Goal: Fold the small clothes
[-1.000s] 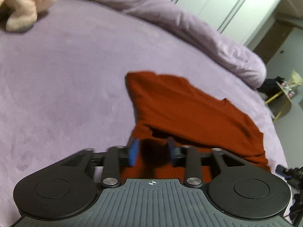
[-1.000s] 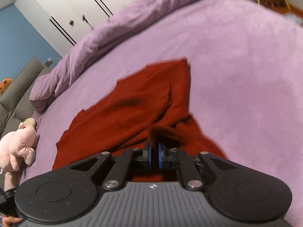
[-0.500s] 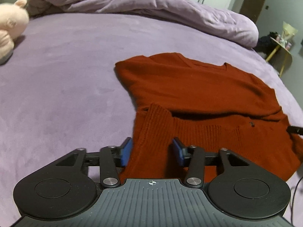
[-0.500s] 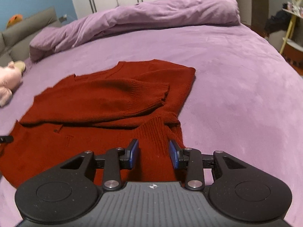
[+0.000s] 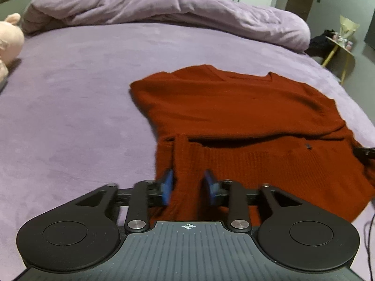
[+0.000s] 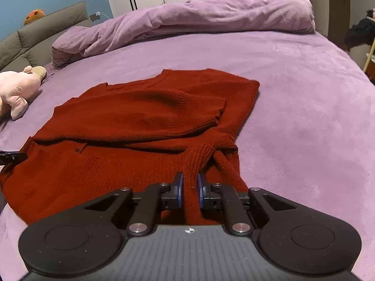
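A dark red knit sweater [image 5: 234,117] lies on the purple bed with its sleeves folded across its body; it also shows in the right wrist view [image 6: 140,117]. My left gripper [image 5: 188,183] stands open over the sweater's ribbed hem at its left corner, with cloth between the blue pads. My right gripper [image 6: 189,186] is partly closed around a raised fold of the hem at the right corner, and the cloth fills the gap between its pads. The tip of the other gripper shows at each view's edge.
A rolled purple duvet [image 5: 164,9] lies along the far side of the bed. A pink plush pig [image 6: 16,89] sits at the left. A grey sofa [image 6: 35,37], white wardrobe doors and a small yellow side table [image 5: 339,44] stand beyond the bed.
Both grippers have lowered the hem onto the bed and pulled back. The right gripper opened half a second ago and has narrowed again around the hem fold. The left stayed open.
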Action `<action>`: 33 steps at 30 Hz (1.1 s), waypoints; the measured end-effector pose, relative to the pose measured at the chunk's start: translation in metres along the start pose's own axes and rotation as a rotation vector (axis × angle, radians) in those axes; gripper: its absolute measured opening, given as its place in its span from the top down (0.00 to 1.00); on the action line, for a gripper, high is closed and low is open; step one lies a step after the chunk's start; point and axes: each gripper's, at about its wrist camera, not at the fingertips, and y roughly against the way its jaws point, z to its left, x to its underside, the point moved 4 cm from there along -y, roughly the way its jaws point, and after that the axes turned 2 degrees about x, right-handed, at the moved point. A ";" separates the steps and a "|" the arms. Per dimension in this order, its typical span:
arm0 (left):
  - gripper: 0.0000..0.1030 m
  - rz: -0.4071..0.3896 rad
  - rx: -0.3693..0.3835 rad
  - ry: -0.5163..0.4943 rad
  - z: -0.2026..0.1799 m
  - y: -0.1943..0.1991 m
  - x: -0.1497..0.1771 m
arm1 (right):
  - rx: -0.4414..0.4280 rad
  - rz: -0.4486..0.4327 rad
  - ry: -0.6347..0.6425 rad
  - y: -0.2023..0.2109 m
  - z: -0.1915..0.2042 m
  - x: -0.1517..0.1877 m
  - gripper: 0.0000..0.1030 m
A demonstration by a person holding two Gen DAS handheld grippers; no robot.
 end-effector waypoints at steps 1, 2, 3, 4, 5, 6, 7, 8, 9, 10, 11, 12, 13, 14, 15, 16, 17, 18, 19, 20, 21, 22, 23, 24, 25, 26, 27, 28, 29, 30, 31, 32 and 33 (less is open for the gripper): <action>0.55 0.005 0.006 -0.012 -0.002 -0.002 0.000 | 0.000 0.005 -0.003 -0.001 0.000 -0.001 0.79; 0.56 0.005 0.000 -0.029 -0.005 -0.003 0.000 | 0.001 0.011 -0.007 -0.003 -0.001 -0.001 0.79; 0.57 0.006 -0.002 -0.038 -0.006 -0.005 0.000 | -0.004 0.011 -0.013 -0.004 -0.001 -0.001 0.79; 0.58 0.007 -0.001 -0.040 -0.007 -0.006 0.000 | -0.013 0.014 -0.027 -0.006 -0.003 -0.001 0.79; 0.70 0.007 0.002 -0.036 -0.007 -0.007 0.000 | -0.016 0.016 -0.037 -0.007 -0.003 -0.001 0.79; 0.88 0.012 0.009 -0.028 -0.006 -0.008 -0.001 | -0.013 0.014 -0.042 -0.007 -0.004 -0.001 0.81; 0.92 0.027 0.018 -0.012 -0.005 -0.010 -0.001 | -0.013 0.010 -0.042 -0.007 -0.003 -0.001 0.87; 0.93 0.028 0.019 0.003 -0.004 -0.010 -0.001 | -0.013 0.007 -0.034 -0.006 -0.001 -0.001 0.88; 0.93 0.022 0.029 0.010 -0.003 -0.007 -0.003 | -0.006 0.002 -0.023 -0.005 0.001 -0.002 0.90; 0.93 0.011 0.038 0.011 -0.004 -0.003 -0.005 | 0.001 -0.011 -0.007 -0.001 0.005 -0.003 0.91; 0.93 -0.011 0.041 0.007 -0.005 0.005 -0.009 | 0.005 -0.036 0.007 0.006 0.008 -0.006 0.91; 0.93 -0.037 0.047 0.001 -0.005 0.015 -0.014 | -0.001 -0.069 0.017 0.015 0.012 -0.011 0.91; 0.93 -0.063 0.054 -0.004 -0.006 0.023 -0.020 | -0.009 -0.103 0.020 0.024 0.014 -0.016 0.91; 0.93 -0.090 0.058 -0.004 -0.005 0.032 -0.027 | -0.017 -0.132 0.021 0.033 0.016 -0.022 0.91; 0.93 -0.113 0.067 0.004 -0.004 0.040 -0.034 | -0.025 -0.165 0.023 0.042 0.019 -0.030 0.91; 0.93 -0.136 0.072 0.016 -0.002 0.047 -0.041 | -0.028 -0.191 0.027 0.049 0.021 -0.036 0.91; 0.93 -0.158 0.073 0.032 0.000 0.052 -0.049 | -0.027 -0.219 0.032 0.055 0.023 -0.043 0.91; 0.93 -0.177 0.078 0.050 0.003 0.055 -0.056 | -0.020 -0.241 0.033 0.058 0.025 -0.050 0.91; 0.93 -0.196 0.082 0.070 0.006 0.057 -0.064 | -0.014 -0.260 0.030 0.061 0.026 -0.057 0.91; 0.93 -0.211 0.080 0.086 0.009 0.058 -0.071 | -0.010 -0.278 0.028 0.062 0.027 -0.064 0.91; 0.93 -0.224 0.074 0.097 0.012 0.057 -0.079 | -0.001 -0.290 0.025 0.062 0.028 -0.070 0.91; 0.93 -0.236 0.062 0.106 0.014 0.056 -0.087 | 0.006 -0.298 0.019 0.061 0.028 -0.076 0.91; 0.93 -0.241 0.056 0.112 0.016 0.051 -0.095 | 0.017 -0.307 0.012 0.059 0.028 -0.082 0.91; 0.93 -0.245 0.050 0.116 0.017 0.049 -0.101 | 0.030 -0.314 0.011 0.056 0.029 -0.088 0.91; 0.93 -0.247 0.041 0.120 0.018 0.045 -0.108 | 0.040 -0.319 0.016 0.054 0.029 -0.093 0.92; 0.93 -0.248 0.037 0.120 0.020 0.041 -0.115 | 0.054 -0.325 0.019 0.051 0.029 -0.100 0.92; 0.93 -0.250 0.035 0.117 0.020 0.037 -0.121 | 0.063 -0.328 0.020 0.047 0.029 -0.106 0.92; 0.93 -0.252 0.026 0.114 0.020 0.034 -0.126 | 0.071 -0.330 0.022 0.042 0.029 -0.111 0.92; 0.93 -0.253 0.016 0.111 0.021 0.030 -0.130 | 0.082 -0.334 0.022 0.040 0.028 -0.115 0.92; 0.93 -0.253 0.008 0.109 0.021 0.025 -0.135 | 0.092 -0.336 0.022 0.036 0.027 -0.120 0.92; 0.93 -0.253 -0.004 0.108 0.022 0.020 -0.141 | 0.101 -0.337 0.024 0.032 0.027 -0.125 0.92; 0.93 -0.253 -0.014 0.109 0.022 0.016 -0.145 | 0.114 -0.340 0.027 0.027 0.026 -0.130 0.92; 0.93 -0.253 -0.021 0.111 0.022 0.012 -0.149 | 0.127 -0.344 0.033 0.023 0.026 -0.136 0.92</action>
